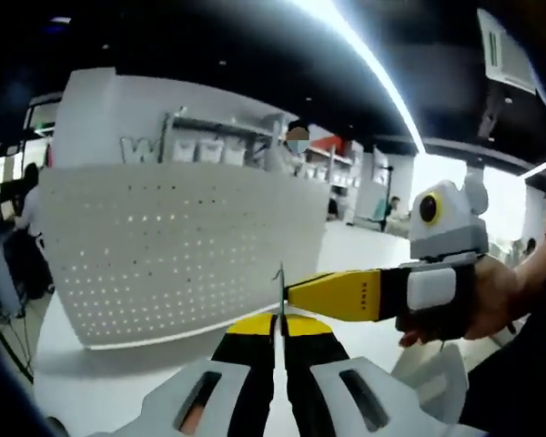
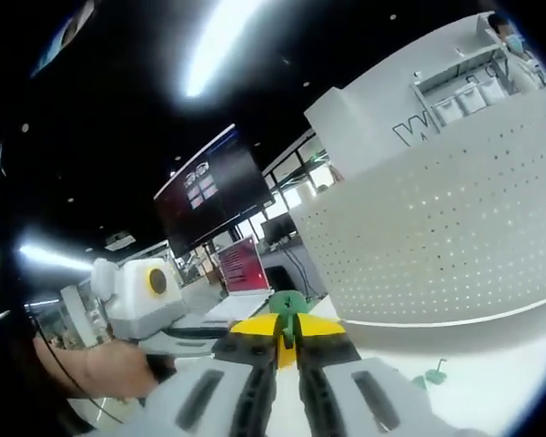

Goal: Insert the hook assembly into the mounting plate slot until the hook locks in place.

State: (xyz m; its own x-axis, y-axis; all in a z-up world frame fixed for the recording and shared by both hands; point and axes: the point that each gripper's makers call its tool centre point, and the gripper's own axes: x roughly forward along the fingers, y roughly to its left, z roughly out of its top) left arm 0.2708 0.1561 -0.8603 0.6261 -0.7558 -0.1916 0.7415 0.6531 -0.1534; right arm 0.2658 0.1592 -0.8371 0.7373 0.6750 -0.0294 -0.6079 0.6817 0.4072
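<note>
One large white perforated panel [image 1: 177,250], the mounting plate of the task, stands upright on the white desk [image 1: 100,382] and takes up much of both views; in the right gripper view it [image 2: 446,237] rises on the far right. No hook can be seen seated in any of its holes, so the insertion appears not yet done.

Next in size are the two pairs of tongs. The left tongs [image 1: 279,339] have their yellow-tipped jaws pressed together, and a thin grey sliver [image 1: 281,289] sticks up from between the tips; it looks like a slim metal part pinched there, though what it is cannot be told for sure. The right tongs reach into the left gripper view from the right [image 1: 296,293], held by a person's hand [image 1: 491,300], with their tip meeting that sliver just in front of the plate. In their own view the right tongs [image 2: 288,339] are closed on a small green piece [image 2: 288,304], likely the hook assembly, held up off the desk and near the plate but apart from it.

Smallest, a second little green hook-like part [image 2: 431,374] lies on the desk at the near right, just before the plate's foot.

Judged from this, the hook is picked up and brought near the plate; lining it up with a slot, pushing it home and locking it all remain.
</note>
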